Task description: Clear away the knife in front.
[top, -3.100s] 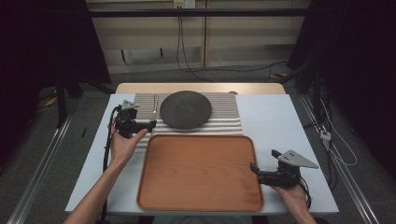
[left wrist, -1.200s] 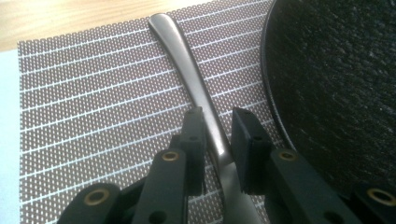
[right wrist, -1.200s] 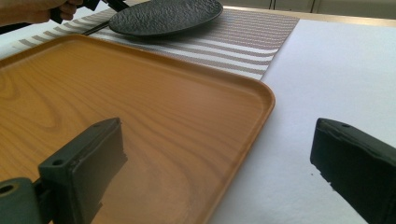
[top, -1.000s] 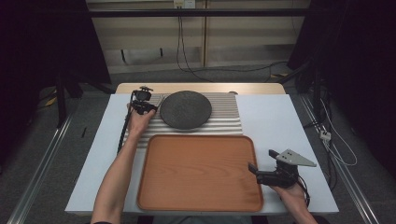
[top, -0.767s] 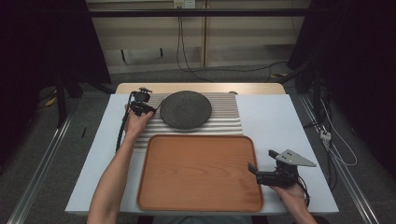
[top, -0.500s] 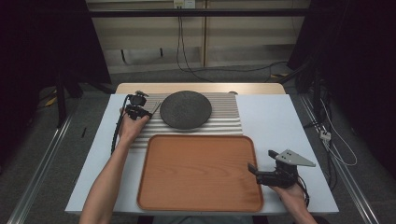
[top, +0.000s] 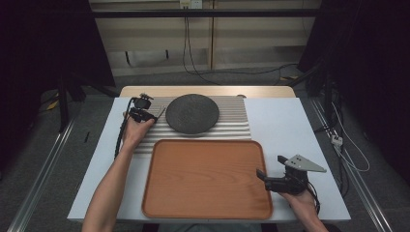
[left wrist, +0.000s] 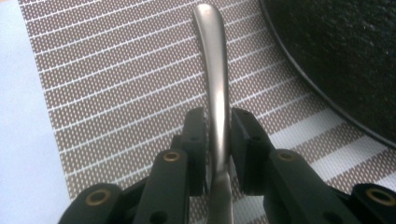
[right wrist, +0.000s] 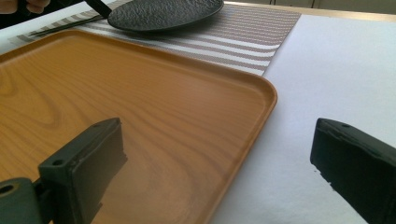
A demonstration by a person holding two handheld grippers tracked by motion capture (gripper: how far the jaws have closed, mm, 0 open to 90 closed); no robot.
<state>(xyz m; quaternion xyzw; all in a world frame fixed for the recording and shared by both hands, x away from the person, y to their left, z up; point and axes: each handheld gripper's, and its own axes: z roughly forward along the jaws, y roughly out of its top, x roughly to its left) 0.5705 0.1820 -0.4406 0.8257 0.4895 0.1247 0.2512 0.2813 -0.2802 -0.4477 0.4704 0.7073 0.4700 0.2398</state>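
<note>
Gripping a slim, polished silver metal utensil handle (left wrist: 215, 84), the left gripper (left wrist: 217, 140) has its black jaws drawn in narrow against both sides of it. That handle lies on the brown-and-white striped woven placemat (left wrist: 116, 88), just beside the round dark stone-textured plate (top: 192, 113). Over at the near right corner of the white table (top: 290, 121), the right gripper (right wrist: 219, 163) sits with jaws spread wide and nothing between them, straddling the right rim of the rectangular wooden tray (top: 205, 179).
</note>
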